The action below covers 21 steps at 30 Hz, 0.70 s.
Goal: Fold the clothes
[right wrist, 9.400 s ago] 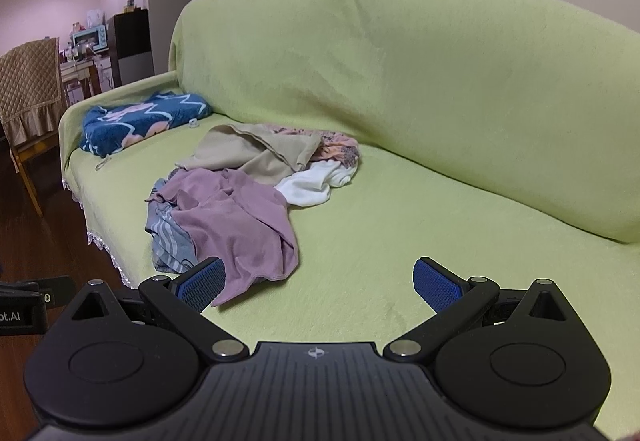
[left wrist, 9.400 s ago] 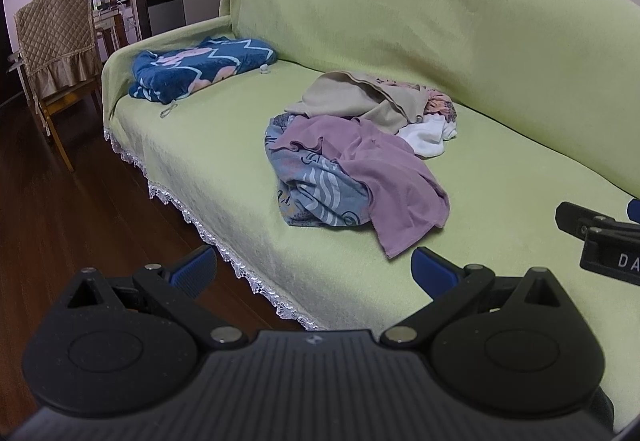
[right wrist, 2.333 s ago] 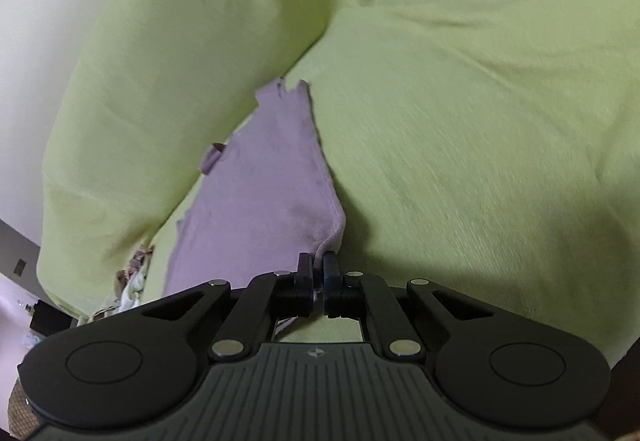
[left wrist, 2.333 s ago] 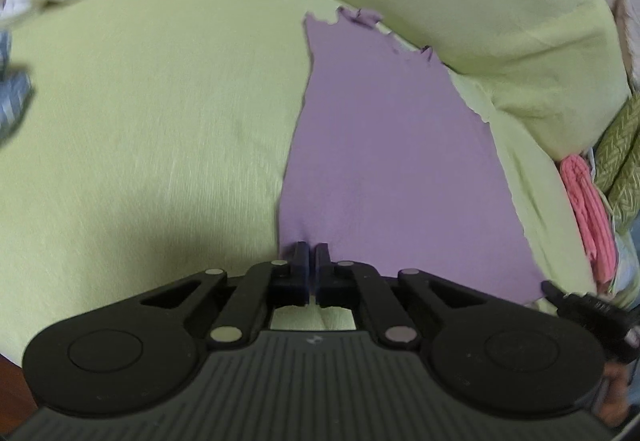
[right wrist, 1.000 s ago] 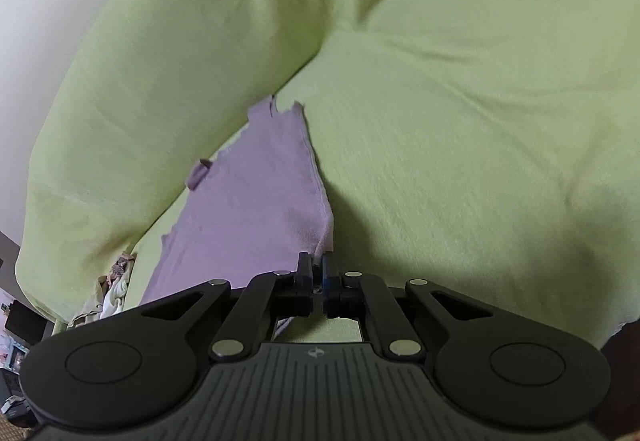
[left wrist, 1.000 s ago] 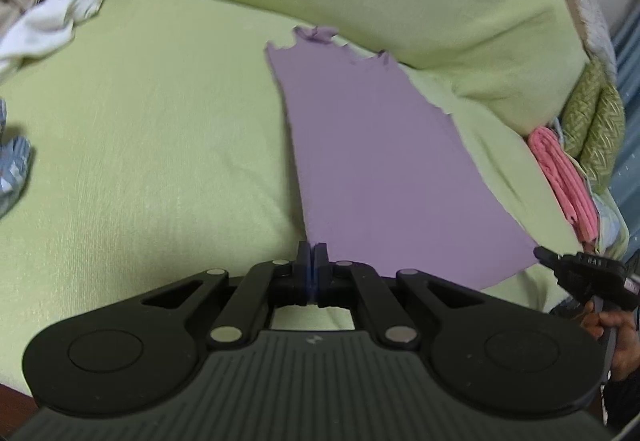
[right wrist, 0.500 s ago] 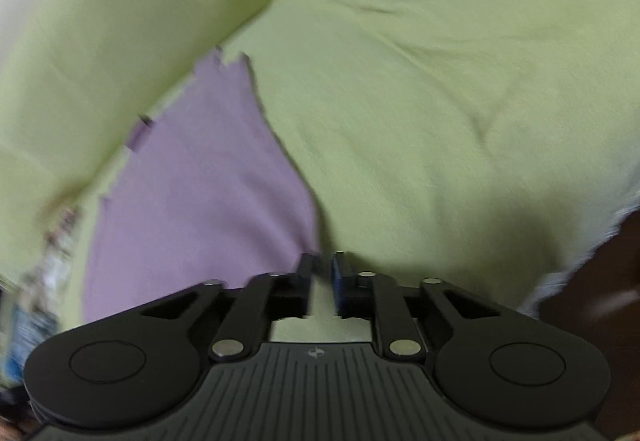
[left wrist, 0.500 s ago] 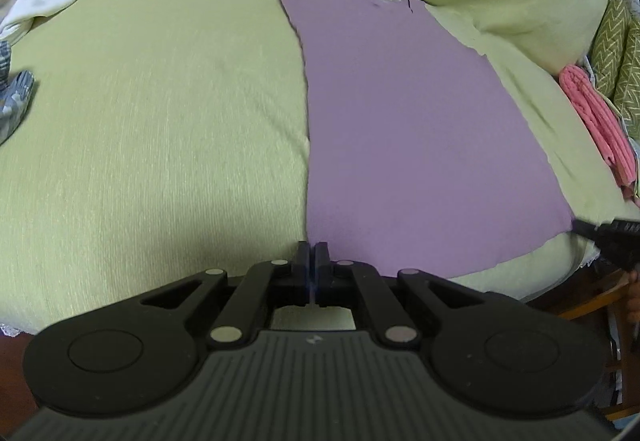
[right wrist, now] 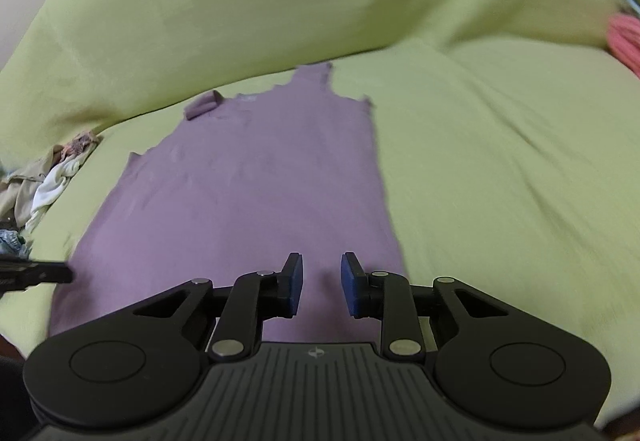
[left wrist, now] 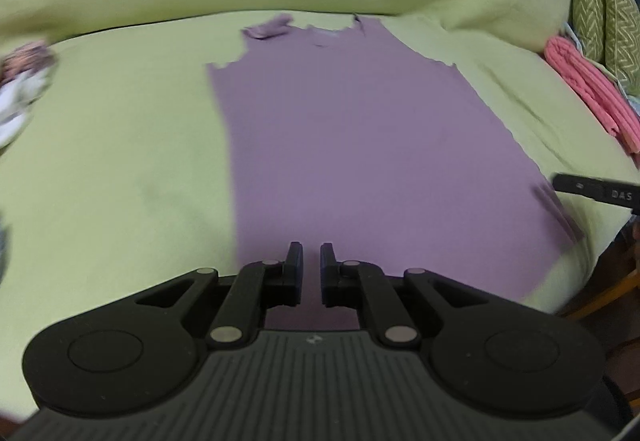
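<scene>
A purple sleeveless garment (left wrist: pixel 360 141) lies spread flat on the green sofa seat (left wrist: pixel 120 141), straps toward the backrest and hem toward me. My left gripper (left wrist: pixel 310 249) hovers over the hem near its left side; its jaws are opening with a narrow gap and nothing between them. In the right wrist view the same garment (right wrist: pixel 260 193) runs straight ahead. My right gripper (right wrist: pixel 320 261) is over the hem near its right side, jaws opening and empty. Each gripper shows at the edge of the other's view: the right (left wrist: pixel 596 191), the left (right wrist: pixel 36 275).
A pile of unfolded clothes (right wrist: pixel 48 177) lies on the seat to the left. Folded pink cloth (left wrist: pixel 592 89) and a green zigzag cushion (left wrist: pixel 604 5) sit at the sofa's right end. The green sofa backrest (right wrist: pixel 360 1) rises behind the garment.
Both grippers have let go of the garment's hem corners and their jaws have parted. Both have swung inward over the hem, so the garment now lies straight ahead in each view.
</scene>
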### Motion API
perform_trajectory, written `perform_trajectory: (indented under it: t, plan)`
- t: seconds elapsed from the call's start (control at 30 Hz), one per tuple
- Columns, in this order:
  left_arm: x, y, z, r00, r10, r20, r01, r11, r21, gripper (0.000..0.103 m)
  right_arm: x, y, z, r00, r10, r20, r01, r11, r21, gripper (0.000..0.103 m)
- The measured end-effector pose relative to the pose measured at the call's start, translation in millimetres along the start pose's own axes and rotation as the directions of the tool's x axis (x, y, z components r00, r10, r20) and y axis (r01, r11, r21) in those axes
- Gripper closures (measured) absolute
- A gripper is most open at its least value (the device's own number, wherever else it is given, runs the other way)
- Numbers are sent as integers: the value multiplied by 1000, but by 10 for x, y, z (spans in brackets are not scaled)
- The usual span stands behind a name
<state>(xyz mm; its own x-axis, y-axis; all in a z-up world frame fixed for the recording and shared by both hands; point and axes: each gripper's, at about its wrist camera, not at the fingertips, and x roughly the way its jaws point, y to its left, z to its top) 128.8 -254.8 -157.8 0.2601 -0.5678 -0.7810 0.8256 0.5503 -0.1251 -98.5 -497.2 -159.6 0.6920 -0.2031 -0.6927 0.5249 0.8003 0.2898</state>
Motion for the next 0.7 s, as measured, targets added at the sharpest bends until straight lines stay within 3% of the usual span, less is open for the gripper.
perform_trajectory:
  t: [0.23,0.43,0.6,0.7]
  plan:
    - [789,124,773,1000,9,-16,-9,999,37,98,922,-34,648,998,42,-44,-45,996,-72,76]
    - [1425,347,1487,999,18,28,-20,997,69,94,1579,-114,1185,995,97,-35,-101,985,-143,76]
    - [1965,583,2077,992,74,101,-84,992,99,93,2173,-128,1708,994,113,-14,-113,973,-201,77]
    - [2248,746,2422,975,162,150,-176,980,89,93,2586,-116,2038,999,51,10,-47,966,-253,76]
